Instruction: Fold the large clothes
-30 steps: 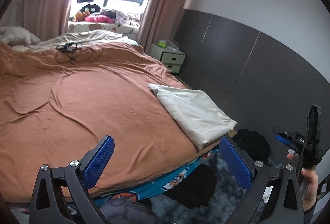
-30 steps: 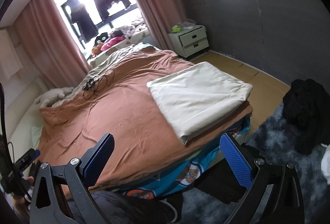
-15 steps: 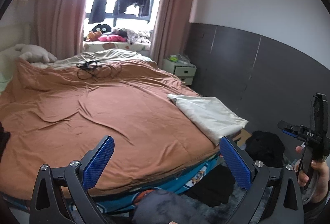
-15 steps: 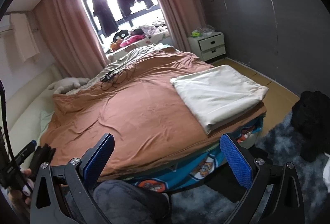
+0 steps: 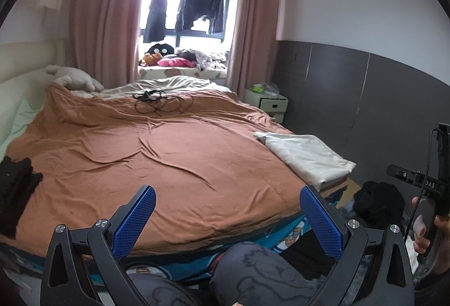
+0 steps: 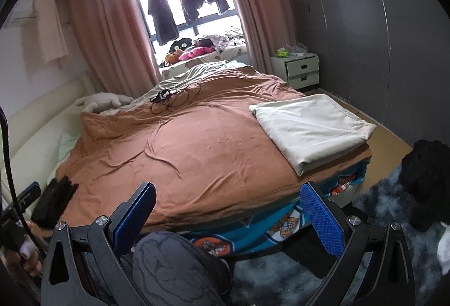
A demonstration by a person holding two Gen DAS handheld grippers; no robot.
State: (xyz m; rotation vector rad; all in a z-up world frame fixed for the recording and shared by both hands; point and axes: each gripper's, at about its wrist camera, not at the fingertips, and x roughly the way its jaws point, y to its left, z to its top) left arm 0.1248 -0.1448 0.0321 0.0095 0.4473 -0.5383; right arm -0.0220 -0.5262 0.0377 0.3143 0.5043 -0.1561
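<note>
Bedroom, brown bed (image 5: 180,154); folded cloth (image 6: 309,125) at 2 o'clock. Left gripper (image 5: 227,218), right gripper (image 6: 227,217): jaws spread, empty.

black garment (image 5: 17,187) cut off at left edge, items on nightstand (image 6: 302,69) indistinct

bedspread (image 5: 174,159): rust-brown | folded cloth (image 6: 312,125): cream | curtains (image 5: 109,24): pink

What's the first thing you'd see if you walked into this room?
The big bed with its rust-brown blanket fills the middle of the room. A folded cream cloth lies at its right corner, and a tangle of black cable sits further back. Dark clothes hang in the bright window.
</note>
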